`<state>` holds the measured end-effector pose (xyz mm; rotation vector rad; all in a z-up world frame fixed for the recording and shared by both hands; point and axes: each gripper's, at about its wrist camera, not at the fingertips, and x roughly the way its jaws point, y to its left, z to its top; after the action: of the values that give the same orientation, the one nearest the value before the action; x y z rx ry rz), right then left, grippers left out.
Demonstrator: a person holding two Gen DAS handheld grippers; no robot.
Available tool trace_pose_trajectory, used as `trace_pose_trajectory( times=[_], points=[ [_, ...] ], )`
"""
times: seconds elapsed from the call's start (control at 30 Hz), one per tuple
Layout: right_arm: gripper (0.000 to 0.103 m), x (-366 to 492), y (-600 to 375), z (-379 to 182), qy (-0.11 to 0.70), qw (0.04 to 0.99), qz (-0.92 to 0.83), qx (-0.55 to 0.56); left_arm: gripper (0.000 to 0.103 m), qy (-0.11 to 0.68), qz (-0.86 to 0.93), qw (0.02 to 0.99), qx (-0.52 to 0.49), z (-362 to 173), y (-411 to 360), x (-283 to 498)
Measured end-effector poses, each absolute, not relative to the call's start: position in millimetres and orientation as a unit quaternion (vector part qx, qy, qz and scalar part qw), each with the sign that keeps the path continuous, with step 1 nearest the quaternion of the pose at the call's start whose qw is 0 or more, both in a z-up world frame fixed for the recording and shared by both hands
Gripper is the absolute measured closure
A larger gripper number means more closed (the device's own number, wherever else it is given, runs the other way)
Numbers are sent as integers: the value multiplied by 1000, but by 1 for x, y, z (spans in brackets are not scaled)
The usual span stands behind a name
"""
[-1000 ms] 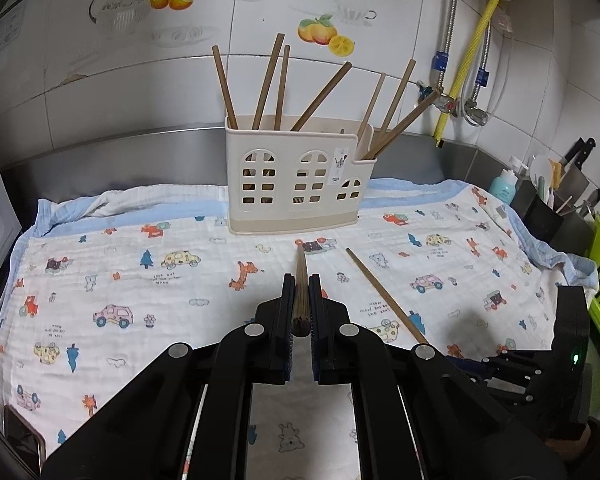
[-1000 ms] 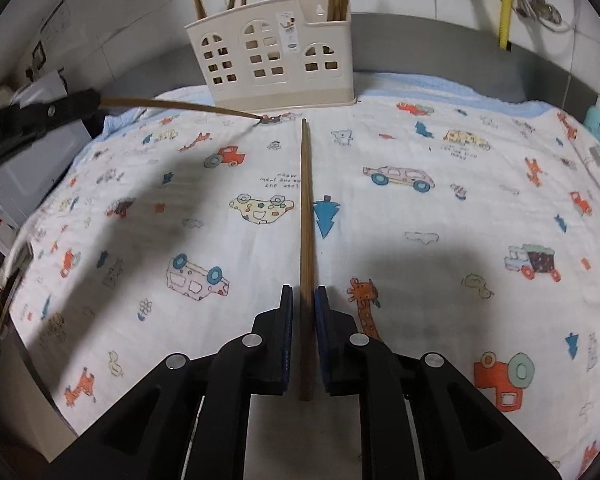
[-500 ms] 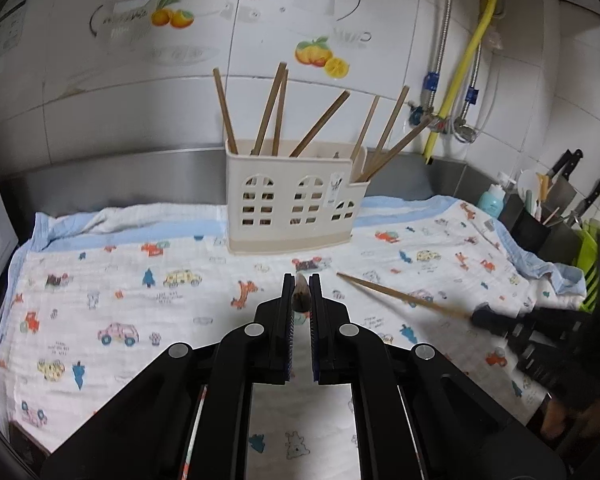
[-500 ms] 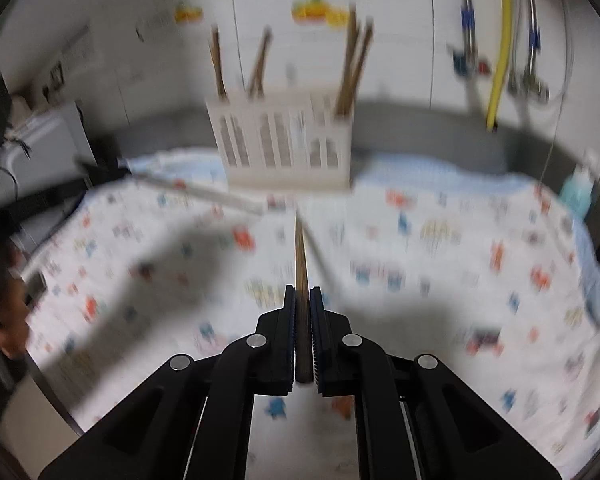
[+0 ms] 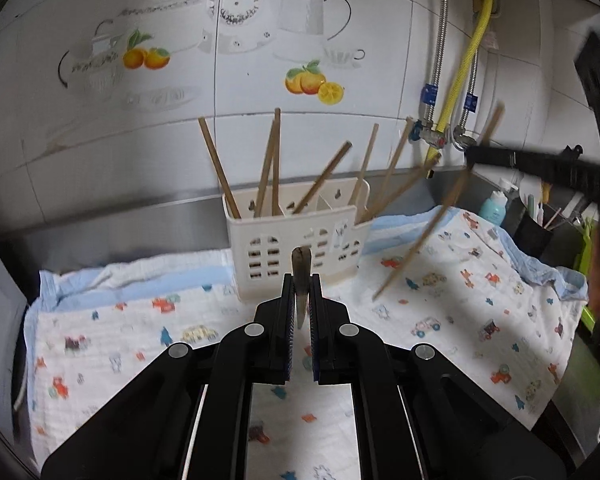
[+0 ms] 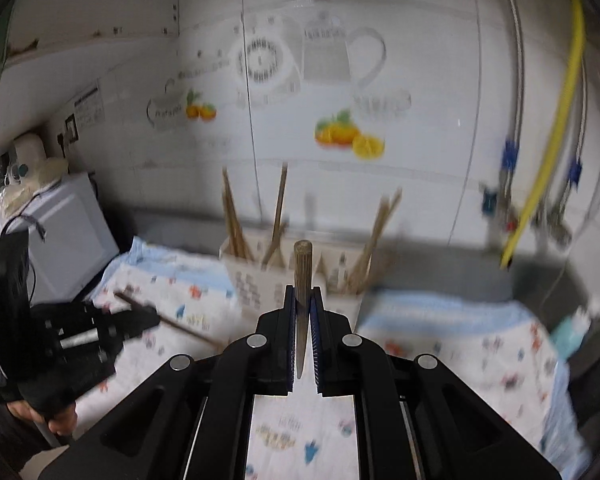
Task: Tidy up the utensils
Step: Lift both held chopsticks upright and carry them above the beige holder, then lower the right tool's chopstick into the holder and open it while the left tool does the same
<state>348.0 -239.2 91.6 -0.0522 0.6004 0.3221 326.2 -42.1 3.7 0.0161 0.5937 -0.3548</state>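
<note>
A cream utensil holder [image 5: 260,236] with several wooden chopsticks standing in it sits at the back of the printed cloth [image 5: 140,328]. My left gripper [image 5: 300,280] is shut on a chopstick [image 5: 301,264] that points end-on toward the holder, hovering just in front of it. In the left wrist view, the right gripper [image 5: 476,156] hangs high at the right with its chopstick [image 5: 424,236] slanting down to the cloth. In the blurred right wrist view, my right gripper [image 6: 302,292] is shut on a chopstick [image 6: 302,264] aimed at the holder [image 6: 256,280]. The left gripper [image 6: 148,314] shows low at the left.
A tiled wall with fruit decals stands behind the holder. A yellow hose [image 5: 464,76] and metal pipes run down at the right. A blue bottle [image 5: 494,208] and a dark knife holder [image 5: 536,232] stand at the right edge. A white appliance [image 6: 72,232] stands left.
The right gripper shut on the chopstick lying on the cloth and lifted it high. The left gripper rose a little with its chopstick, and the holder now sits lower in both views.
</note>
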Motion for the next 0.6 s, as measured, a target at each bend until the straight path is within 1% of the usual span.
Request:
trace_pose_trajectory(
  times=[0.2, 0.3, 0.43, 0.6],
  points=[
    [96, 379, -238, 143, 267, 953, 139, -35, 98, 262, -164, 951, 24, 35, -36, 338],
    [96, 391, -238, 157, 255, 958, 131, -33, 98, 246, -158, 956, 32, 52, -34, 342],
    [96, 407, -232, 155, 250, 961, 114, -42, 98, 214, -144, 965, 38, 83, -29, 347],
    [96, 430, -227, 125, 277, 954, 111, -40, 98, 186, -137, 972, 35, 114, -25, 354]
  ],
)
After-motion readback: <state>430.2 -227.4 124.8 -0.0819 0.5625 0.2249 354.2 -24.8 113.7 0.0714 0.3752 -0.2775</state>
